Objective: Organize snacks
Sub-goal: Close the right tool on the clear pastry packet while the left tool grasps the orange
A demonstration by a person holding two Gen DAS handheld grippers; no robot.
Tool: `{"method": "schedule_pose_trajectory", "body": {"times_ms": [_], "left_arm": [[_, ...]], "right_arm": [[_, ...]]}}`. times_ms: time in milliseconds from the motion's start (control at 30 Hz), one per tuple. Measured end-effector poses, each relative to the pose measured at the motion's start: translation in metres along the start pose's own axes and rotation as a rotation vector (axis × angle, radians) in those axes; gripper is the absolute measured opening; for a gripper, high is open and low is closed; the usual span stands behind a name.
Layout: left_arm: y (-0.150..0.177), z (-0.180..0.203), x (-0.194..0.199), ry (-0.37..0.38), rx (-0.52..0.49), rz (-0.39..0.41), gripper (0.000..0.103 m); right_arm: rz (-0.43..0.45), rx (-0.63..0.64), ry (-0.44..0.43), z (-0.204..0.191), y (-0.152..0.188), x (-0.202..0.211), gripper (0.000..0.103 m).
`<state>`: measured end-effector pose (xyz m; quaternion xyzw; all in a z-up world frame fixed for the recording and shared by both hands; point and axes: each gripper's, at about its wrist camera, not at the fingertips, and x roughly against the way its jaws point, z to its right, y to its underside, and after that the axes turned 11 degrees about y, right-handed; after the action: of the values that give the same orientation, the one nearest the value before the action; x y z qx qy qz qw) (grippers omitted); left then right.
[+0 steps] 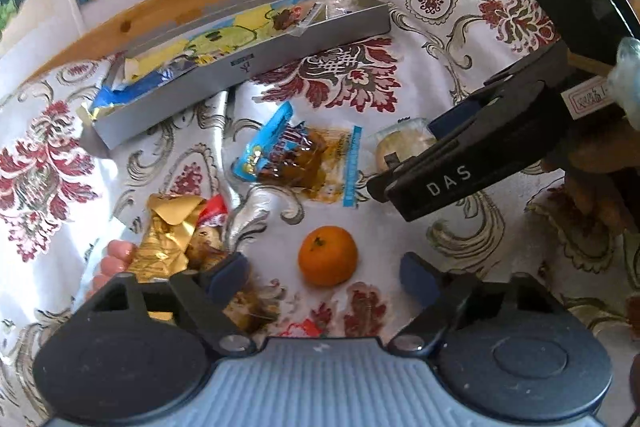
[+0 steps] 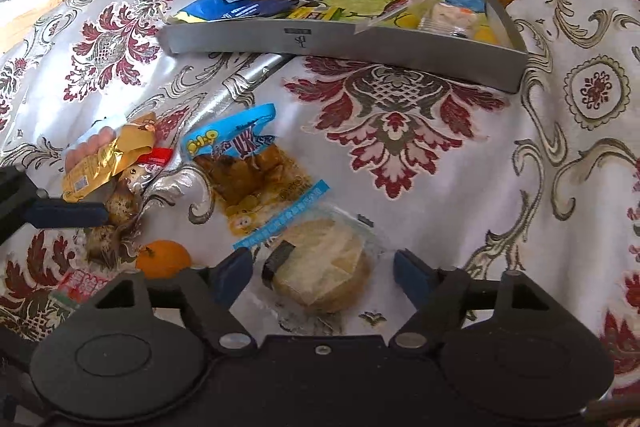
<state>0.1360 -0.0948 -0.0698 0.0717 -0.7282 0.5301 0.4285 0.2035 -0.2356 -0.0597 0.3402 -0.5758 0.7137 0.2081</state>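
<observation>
While several packets already lie in the shallow grey cardboard tray (image 2: 344, 41) at the far side of the desk — a blue wrapper, a yellow one and a clear-wrapped pale biscuit among them — a good share of the snacks is still loose on the white cloth with red and gold floral print (image 2: 460, 163). The right tool (image 2: 323, 269) is spread wide and empty, its blue pads on either side of the round pale pastry in clear film (image 2: 324, 267), not yet touching it as far as I can tell. The left tool (image 1: 323, 269) is likewise wide open and empty, poised just above the small orange mandarin (image 1: 327, 255). Between them lies the blue-edged clear pouch of brown braised meat (image 1: 304, 161), and further left a heap of gold foil packets (image 1: 168, 239) with a red-topped one and some brownish pieces. By my judgement the sorting is perhaps half done — the pastry, mandarin, pouch and the gold heap all remain to be carried to the tray.
</observation>
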Motion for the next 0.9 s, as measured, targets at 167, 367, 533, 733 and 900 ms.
{"method": "schedule_pose_trajectory", "body": {"times_ms": [167,367,533,733,900], "left_arm": [[-0.003,-0.006,-0.003,0.027,0.068,0.001,0.074],[-0.005,-0.019,-0.012,0.068,0.205,-0.018,0.052],[-0.002,-0.029,-0.014,0.087,0.328,-0.012,0.044],[0.003,-0.034,-0.014,0.087,0.434,0.008,0.04],[0.005,-0.035,-0.011,0.078,0.487,0.019,0.038]], "right_arm": [[-0.014,-0.039,0.015,0.01,-0.002,-0.001,0.073],[-0.019,-0.054,0.014,0.013,-0.002,-0.001,0.072],[-0.021,-0.059,0.0,0.012,-0.002,0.0,0.07],[-0.025,-0.049,-0.034,0.009,-0.001,0.002,0.066],[-0.021,-0.044,-0.03,0.007,0.0,0.003,0.062]]}}
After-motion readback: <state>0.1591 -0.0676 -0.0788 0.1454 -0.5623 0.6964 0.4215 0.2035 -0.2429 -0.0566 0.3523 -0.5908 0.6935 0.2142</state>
